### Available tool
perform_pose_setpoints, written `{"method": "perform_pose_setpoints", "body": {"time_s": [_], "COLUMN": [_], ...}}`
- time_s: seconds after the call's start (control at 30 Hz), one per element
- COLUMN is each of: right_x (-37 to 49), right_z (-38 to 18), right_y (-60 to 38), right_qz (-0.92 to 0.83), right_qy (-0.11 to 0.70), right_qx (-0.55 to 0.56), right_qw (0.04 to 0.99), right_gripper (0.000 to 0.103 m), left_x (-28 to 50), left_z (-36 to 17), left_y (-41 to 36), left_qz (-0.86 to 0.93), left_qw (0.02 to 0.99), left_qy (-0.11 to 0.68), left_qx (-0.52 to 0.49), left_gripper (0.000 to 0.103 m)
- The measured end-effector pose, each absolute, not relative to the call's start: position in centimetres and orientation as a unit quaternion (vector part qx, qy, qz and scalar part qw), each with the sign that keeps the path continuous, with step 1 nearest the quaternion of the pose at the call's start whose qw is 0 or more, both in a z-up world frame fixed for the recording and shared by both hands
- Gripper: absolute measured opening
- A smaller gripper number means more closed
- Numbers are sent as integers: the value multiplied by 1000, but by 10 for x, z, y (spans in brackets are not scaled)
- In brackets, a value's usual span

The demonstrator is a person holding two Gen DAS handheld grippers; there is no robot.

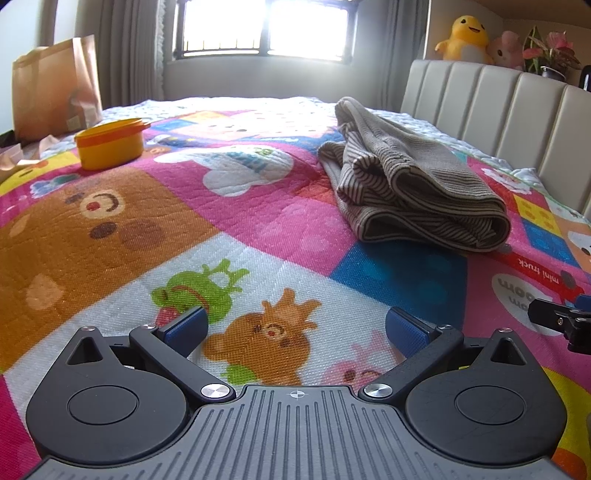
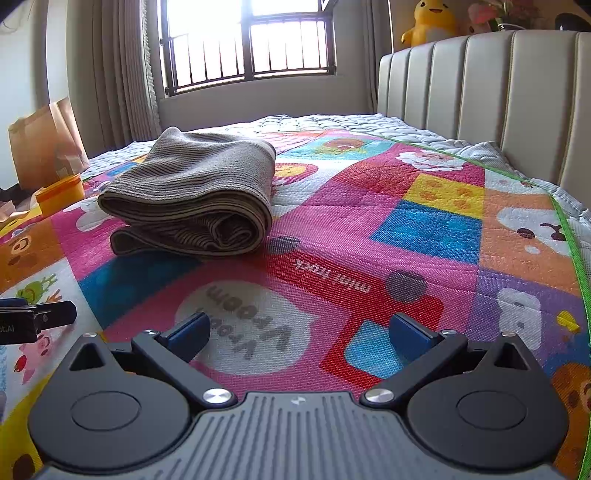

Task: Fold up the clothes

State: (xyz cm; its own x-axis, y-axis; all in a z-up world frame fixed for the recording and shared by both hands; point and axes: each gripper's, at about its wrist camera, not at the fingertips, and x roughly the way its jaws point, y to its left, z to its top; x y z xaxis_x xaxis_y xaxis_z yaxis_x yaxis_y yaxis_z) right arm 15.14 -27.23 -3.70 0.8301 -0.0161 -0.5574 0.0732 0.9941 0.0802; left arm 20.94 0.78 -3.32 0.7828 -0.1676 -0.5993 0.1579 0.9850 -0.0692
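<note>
- The left gripper (image 1: pixel 295 326) sits low over the quilt (image 1: pixel 258 229), aimed level along the bed toward the window (image 1: pixel 266 29); its blue pads (image 1: pixel 186 326) stand wide apart with nothing between them.
- The right gripper (image 2: pixel 299 328) is held the same way, low and level, its fingers spread and empty over the quilt's red truck print.
- Each gripper shows at the edge of the other's view: the right one's tip (image 1: pixel 561 319) off to the left gripper's right, the left one's tip (image 2: pixel 37 317) off to the right gripper's left.
- The garment (image 1: pixel 410 177), striped and grey-brown, lies folded on the quilt ahead and right of the left gripper, ahead and left of the right gripper (image 2: pixel 192 195), apart from both.
- Its long axis runs away from the grippers toward the window, with a rolled fold edge facing them.
- An orange tub (image 1: pixel 110 142) stands far ahead left of the left gripper; a paper bag (image 1: pixel 55 88) stands behind it.
- The headboard (image 2: pixel 498 96) runs along the right.
</note>
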Motion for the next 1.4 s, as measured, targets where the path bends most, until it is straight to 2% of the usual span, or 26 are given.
{"method": "perform_pose_setpoints", "body": {"time_s": [1.4], "right_x": [151], "right_z": [-36], "right_y": [-272], "right_qz": [-23], "right_qy": [290], "right_qx": [50], "right_qw": [955], "right_gripper": [103], "left_x": [208], "left_z": [-33], "left_y": [6], "left_qz": [-84], "left_qw": [945], "left_qy": [316], "left_qx": [-4], "left_gripper": [103]}}
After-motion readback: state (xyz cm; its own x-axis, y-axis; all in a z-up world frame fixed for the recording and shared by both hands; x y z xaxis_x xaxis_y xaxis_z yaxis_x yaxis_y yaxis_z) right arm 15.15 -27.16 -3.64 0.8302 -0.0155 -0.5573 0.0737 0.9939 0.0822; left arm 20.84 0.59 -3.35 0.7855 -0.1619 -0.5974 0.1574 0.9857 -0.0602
